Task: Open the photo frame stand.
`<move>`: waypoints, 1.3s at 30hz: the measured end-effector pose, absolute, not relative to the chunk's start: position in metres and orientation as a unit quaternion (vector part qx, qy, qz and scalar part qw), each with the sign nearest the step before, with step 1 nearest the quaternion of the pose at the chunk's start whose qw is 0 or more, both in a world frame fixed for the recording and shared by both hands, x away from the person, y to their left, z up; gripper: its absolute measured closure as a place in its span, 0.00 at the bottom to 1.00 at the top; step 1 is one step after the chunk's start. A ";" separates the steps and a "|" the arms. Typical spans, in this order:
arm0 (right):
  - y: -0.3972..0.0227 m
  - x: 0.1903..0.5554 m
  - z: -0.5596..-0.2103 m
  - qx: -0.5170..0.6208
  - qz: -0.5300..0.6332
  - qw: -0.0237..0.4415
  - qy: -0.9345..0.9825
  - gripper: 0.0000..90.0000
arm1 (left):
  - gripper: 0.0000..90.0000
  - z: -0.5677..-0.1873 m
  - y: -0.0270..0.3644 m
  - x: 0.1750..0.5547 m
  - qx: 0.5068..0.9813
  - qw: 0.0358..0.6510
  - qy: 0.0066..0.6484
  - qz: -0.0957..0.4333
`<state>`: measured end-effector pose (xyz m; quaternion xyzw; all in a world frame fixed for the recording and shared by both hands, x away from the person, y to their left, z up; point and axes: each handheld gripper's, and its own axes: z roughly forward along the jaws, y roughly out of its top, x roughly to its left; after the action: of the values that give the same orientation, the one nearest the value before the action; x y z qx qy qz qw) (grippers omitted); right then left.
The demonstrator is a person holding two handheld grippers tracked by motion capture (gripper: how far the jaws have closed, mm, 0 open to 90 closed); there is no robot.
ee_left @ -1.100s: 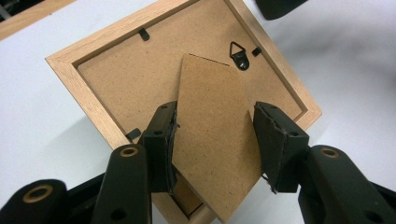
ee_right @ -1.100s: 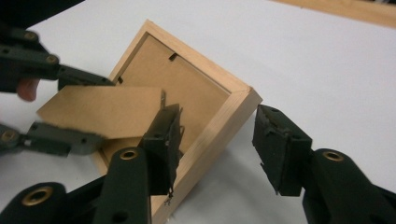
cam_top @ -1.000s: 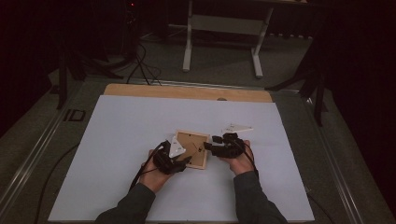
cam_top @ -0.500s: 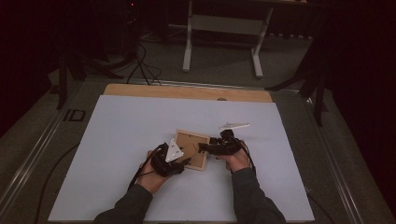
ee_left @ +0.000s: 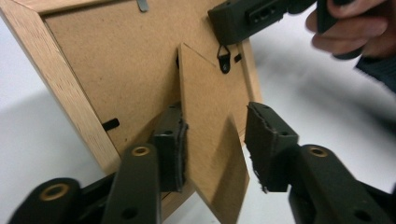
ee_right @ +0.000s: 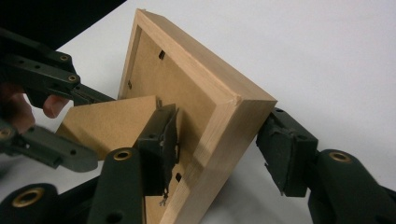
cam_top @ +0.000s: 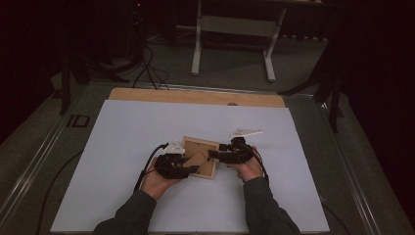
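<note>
A wooden picture frame rests back-up in the middle of the white table, one side raised. Its brown fold-out stand sticks up from the back board. My left gripper straddles this stand; one pad touches it and the other stands clear, and the jaws have just been closing. My right gripper has the frame's corner rail between its pads, which have just closed onto it. In the high view the left gripper and right gripper meet at the frame from either side.
A wooden strip borders the table's far edge. Beyond it, white metal legs and black cables stand on the dark floor. A cable trails from the left gripper over the table.
The left hand has crept a little toward the frame's stand, and the stand now sits between its jaws. The right hand has stayed at the frame's right side.
</note>
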<state>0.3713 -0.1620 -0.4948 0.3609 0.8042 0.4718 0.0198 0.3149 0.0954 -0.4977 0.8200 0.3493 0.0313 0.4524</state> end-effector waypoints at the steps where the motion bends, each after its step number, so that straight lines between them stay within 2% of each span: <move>1: -0.162 0.371 -0.494 0.359 0.473 0.021 0.804 0.56 | 0.71 -0.497 0.096 0.315 0.817 0.457 0.349 0.027; 9: -0.161 0.365 -0.486 0.335 0.485 0.032 0.807 0.60 | 0.81 -0.494 0.095 0.316 0.826 0.447 0.342 0.039; 17: -0.158 0.361 -0.476 0.324 0.484 0.066 0.811 0.62 | 0.85 -0.494 0.093 0.320 0.829 0.432 0.348 0.068; 32: -0.147 0.355 -0.470 0.306 0.468 0.124 0.820 0.62 | 0.86 -0.498 0.091 0.328 0.830 0.417 0.358 0.097; 39: -0.145 0.350 -0.469 0.296 0.461 0.129 0.826 0.61 | 0.86 -0.500 0.092 0.325 0.829 0.419 0.357 0.094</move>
<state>0.3495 -0.1454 -0.4690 0.2959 0.8265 0.4613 0.1290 0.3253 0.0921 -0.5004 0.8292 0.3573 0.0941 0.4195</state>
